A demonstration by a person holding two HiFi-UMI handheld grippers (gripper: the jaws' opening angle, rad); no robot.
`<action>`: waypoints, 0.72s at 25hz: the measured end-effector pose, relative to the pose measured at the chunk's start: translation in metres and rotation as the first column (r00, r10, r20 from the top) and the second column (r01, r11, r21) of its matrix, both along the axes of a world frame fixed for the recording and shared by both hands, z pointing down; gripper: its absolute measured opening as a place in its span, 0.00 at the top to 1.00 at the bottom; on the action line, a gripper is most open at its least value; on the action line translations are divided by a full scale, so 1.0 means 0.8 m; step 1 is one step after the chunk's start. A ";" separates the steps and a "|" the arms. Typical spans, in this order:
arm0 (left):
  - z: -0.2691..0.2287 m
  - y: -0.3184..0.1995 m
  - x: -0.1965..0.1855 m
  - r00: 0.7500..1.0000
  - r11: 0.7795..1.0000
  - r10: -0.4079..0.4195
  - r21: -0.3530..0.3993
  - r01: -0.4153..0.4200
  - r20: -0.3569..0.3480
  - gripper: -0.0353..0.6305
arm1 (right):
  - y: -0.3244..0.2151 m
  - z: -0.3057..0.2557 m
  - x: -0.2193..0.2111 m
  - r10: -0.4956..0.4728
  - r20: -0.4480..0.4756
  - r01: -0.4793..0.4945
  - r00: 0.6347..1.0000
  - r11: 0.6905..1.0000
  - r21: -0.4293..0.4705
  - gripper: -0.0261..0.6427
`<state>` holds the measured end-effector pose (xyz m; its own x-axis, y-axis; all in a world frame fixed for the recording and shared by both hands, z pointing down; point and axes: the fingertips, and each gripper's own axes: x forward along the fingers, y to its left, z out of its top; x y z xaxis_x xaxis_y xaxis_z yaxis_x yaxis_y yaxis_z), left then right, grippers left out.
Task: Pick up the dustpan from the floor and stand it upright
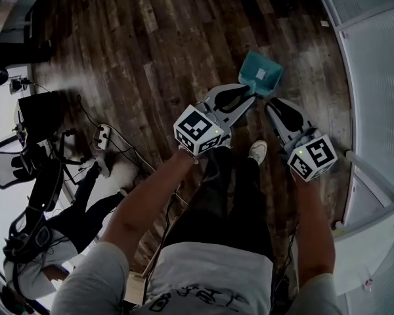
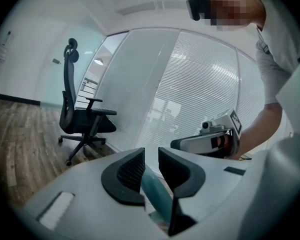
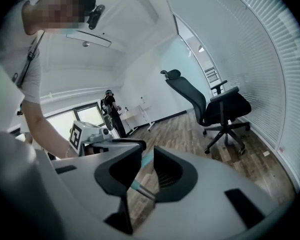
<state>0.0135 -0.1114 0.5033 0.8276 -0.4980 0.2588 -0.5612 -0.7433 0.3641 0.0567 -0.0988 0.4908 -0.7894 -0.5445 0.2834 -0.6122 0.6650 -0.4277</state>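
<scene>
Left tool [image 1: 248, 97], right tool [image 1: 270, 105], seemingly both clamped.

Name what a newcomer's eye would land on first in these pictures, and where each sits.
The teal dustpan stands out against the dark wood floor, with the left gripper and right gripper both clamped on it. A black office chair stands by the glass wall with blinds.

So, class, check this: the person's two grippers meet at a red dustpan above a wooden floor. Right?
No: the dustpan is teal, not red, as the head view shows. The left gripper and right gripper do meet at it above the wooden floor.
</scene>
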 end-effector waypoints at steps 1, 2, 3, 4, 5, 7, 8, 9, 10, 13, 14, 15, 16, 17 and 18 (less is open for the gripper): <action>-0.003 0.000 0.000 1.000 1.000 -0.003 0.001 0.003 0.007 0.85 | 0.000 -0.006 0.001 0.005 -0.007 -0.005 1.000 1.000 0.005 0.86; -0.007 -0.001 0.000 1.000 1.000 -0.006 0.005 0.006 0.013 0.85 | -0.001 -0.012 0.002 0.010 -0.016 -0.010 1.000 1.000 0.012 0.86; -0.013 -0.003 -0.001 1.000 1.000 -0.010 0.009 0.010 0.016 0.85 | -0.003 -0.019 0.004 0.015 -0.028 -0.014 0.999 1.000 0.022 0.86; -0.018 -0.004 -0.001 1.000 1.000 -0.014 0.012 0.014 0.019 0.85 | -0.005 -0.026 0.005 0.019 -0.043 -0.018 0.999 0.999 0.033 0.86; -0.025 -0.005 -0.003 1.000 1.000 -0.018 0.013 0.017 0.021 0.85 | -0.006 -0.033 0.008 0.024 -0.061 -0.021 0.998 0.999 0.044 0.86; -0.040 -0.004 -0.005 0.999 1.000 -0.025 0.015 0.025 0.022 0.85 | -0.007 -0.045 0.013 0.035 -0.099 -0.029 0.994 0.998 0.061 0.86; -0.049 -0.003 -0.006 0.999 0.999 -0.029 0.018 0.028 0.021 0.85 | -0.008 -0.053 0.015 0.042 -0.117 -0.034 0.992 0.997 0.069 0.86; -0.061 -0.003 -0.007 0.999 0.999 -0.033 0.025 0.032 0.021 0.85 | -0.009 -0.061 0.018 0.048 -0.132 -0.038 0.990 0.996 0.076 0.86; -0.074 -0.002 -0.006 0.999 0.999 -0.037 0.035 0.036 0.021 0.85 | -0.009 -0.070 0.021 0.052 -0.146 -0.040 0.988 0.996 0.085 0.86; -0.121 -0.001 -0.002 0.999 0.996 -0.049 0.077 0.047 0.018 0.85 | -0.009 -0.105 0.030 0.067 -0.179 -0.046 0.982 0.992 0.117 0.86; -0.137 0.000 -0.002 0.998 0.995 -0.056 0.087 0.054 0.015 0.85 | -0.009 -0.118 0.032 0.074 -0.187 -0.050 0.980 0.991 0.128 0.86; -0.152 0.001 -0.002 0.998 0.993 -0.066 0.094 0.064 0.009 0.85 | -0.008 -0.131 0.035 0.081 -0.193 -0.054 0.978 0.989 0.138 0.86; -0.167 0.004 -0.003 0.997 0.992 -0.077 0.099 0.077 0.003 0.85 | -0.006 -0.144 0.037 0.086 -0.200 -0.057 0.976 0.987 0.149 0.86; -0.181 0.007 -0.003 0.996 0.991 -0.088 0.103 0.088 -0.003 0.85 | -0.003 -0.157 0.039 0.090 -0.208 -0.057 0.974 0.985 0.161 0.86; -0.196 0.011 -0.003 0.996 0.990 -0.094 0.109 0.094 -0.007 0.85 | -0.001 -0.172 0.040 0.093 -0.214 -0.056 0.972 0.983 0.174 0.86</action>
